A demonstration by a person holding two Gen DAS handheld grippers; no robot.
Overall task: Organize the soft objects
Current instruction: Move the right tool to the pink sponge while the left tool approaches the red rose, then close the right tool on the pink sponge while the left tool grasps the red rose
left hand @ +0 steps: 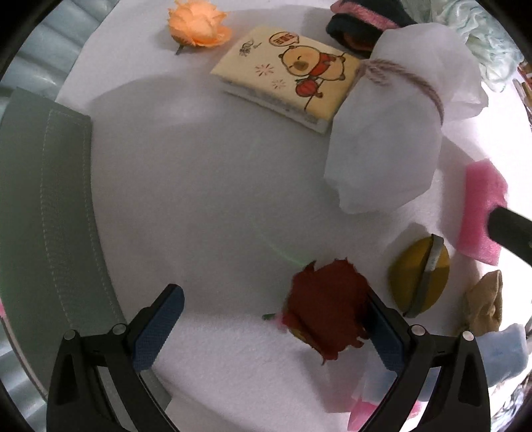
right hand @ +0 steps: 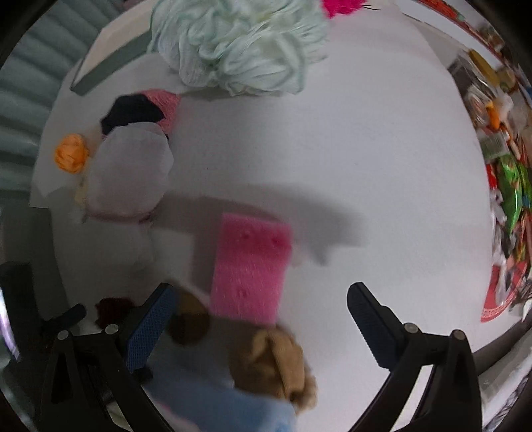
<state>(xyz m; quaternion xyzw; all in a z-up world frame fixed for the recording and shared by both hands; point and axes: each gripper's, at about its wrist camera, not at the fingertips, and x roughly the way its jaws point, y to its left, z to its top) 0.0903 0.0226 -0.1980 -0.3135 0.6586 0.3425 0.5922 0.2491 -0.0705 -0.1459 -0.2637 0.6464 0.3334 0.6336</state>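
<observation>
My left gripper is open over the white table. A dark red fabric flower lies against its right finger, inside the jaws. A yellow round piece, a white tied pouch, a cartoon tissue pack and an orange flower lie beyond. My right gripper is open and empty. A pink sponge lies between its fingers, with a tan fabric piece and a light blue cloth below it.
A pale green bundle of cloth lies at the table's far side, with a black and pink item beside the pouch. A grey-green chair back stands at the left edge. Colourful clutter lines the right edge.
</observation>
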